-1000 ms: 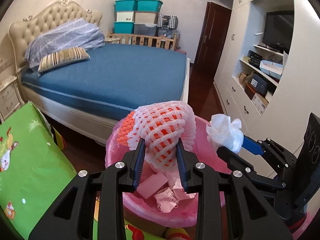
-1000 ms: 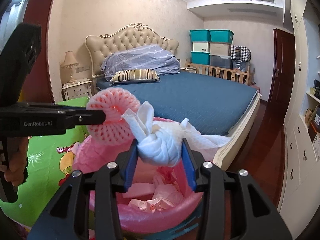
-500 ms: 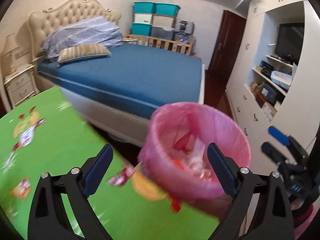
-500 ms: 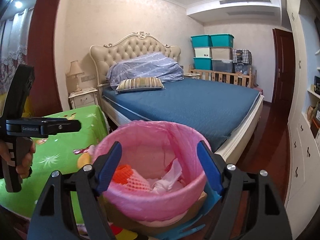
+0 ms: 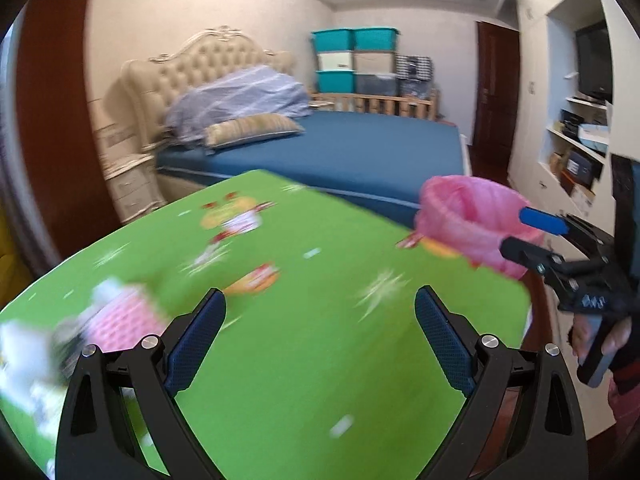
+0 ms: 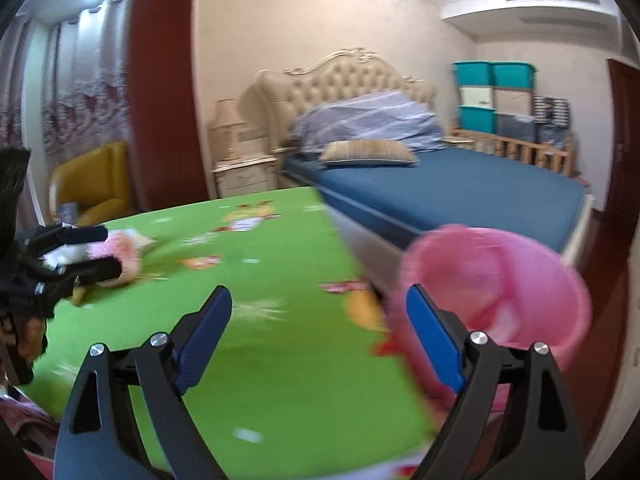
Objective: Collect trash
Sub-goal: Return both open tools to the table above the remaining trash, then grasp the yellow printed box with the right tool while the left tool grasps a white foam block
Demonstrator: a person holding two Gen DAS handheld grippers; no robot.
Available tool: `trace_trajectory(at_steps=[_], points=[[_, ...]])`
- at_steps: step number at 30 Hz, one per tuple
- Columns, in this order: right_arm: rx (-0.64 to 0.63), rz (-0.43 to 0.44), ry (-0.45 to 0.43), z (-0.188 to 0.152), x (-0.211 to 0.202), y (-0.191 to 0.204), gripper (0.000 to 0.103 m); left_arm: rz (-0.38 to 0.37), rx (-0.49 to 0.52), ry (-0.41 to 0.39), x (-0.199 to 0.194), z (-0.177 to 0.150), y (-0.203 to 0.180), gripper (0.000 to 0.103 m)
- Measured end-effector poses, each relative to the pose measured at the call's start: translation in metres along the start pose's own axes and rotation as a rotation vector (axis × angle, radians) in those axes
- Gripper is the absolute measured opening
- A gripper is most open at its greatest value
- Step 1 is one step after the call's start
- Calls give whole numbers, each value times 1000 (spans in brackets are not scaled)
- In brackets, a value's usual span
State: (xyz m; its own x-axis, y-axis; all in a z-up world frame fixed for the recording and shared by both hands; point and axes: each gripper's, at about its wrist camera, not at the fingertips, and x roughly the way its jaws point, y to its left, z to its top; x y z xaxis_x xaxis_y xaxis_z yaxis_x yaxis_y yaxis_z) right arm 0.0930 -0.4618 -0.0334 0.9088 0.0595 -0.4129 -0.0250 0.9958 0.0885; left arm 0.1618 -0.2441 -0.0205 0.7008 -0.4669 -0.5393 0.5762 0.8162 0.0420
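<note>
Trash left: pink foam-net scrap (image 5: 124, 316) w/ white crumpled bits (image 5: 20, 350) by it, lying on the green mat (image 5: 304, 320), all badly blurred. Can't tell piece count or any long axis.
Landmark: pink-lined bin (image 6: 496, 292), standing just off the mat's edge, bed side.
Trash vs bin: well apart, at the opp. end of the mat from the bin, toward the yellow armchair (image 6: 94, 186).
Left gripper (image 5: 320, 320): jaws have just been opening, now spread wide, nothing btwn the pads, only bare mat shows thru the gap. Hovers over the mat, far from the bin.
Trash vs left gripper: off its left fingertip, low-left in the left wrist view, not yet lined up in the gap. In the right wrist view the left gripper (image 6: 86, 254) sits right at the pile (image 6: 120, 254); touching or just in front of it, can't tell.
Right gripper (image 6: 320, 316): jaws just opened too, spread, empty. Its right finger overlaps the bin in view, so it's just beside the bin.
Nearer hand: left, clearly. Right is at the bin end, whole mat btwn it and the pile.
Key relation: pile lies leftward of the left tool's pointing line, away from the bin. My read: swing left a bit more to bracket the pink net, then close.
Risk: light foam, may skid if a pad nudges it before closing.
Progress guess: more trash to fetch, not done.
</note>
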Motion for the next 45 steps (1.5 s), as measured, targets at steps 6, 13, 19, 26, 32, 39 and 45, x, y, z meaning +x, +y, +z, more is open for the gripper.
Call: trace_trajectory(at_steps=[6, 13, 19, 26, 32, 39, 45], points=[[-91, 149, 80, -2, 39, 105, 86, 174, -23, 3, -67, -66, 66, 89], [-244, 284, 145, -10, 64, 215, 86, 396, -127, 12, -131, -122, 151, 89], [-361, 354, 205, -8, 89, 283, 87, 493, -283, 29, -155, -153, 223, 89], [-458, 431, 245, 4, 120, 331, 90, 431, -525, 117, -160, -187, 272, 89], [-520, 454, 274, 15, 141, 358, 90, 437, -516, 101, -169, -189, 270, 89], [-506, 472, 317, 3, 153, 362, 69, 437, -524, 101, -158, -181, 268, 89], [-517, 440, 236, -2, 110, 349, 61, 482, -489, 152, -148, -177, 262, 89]])
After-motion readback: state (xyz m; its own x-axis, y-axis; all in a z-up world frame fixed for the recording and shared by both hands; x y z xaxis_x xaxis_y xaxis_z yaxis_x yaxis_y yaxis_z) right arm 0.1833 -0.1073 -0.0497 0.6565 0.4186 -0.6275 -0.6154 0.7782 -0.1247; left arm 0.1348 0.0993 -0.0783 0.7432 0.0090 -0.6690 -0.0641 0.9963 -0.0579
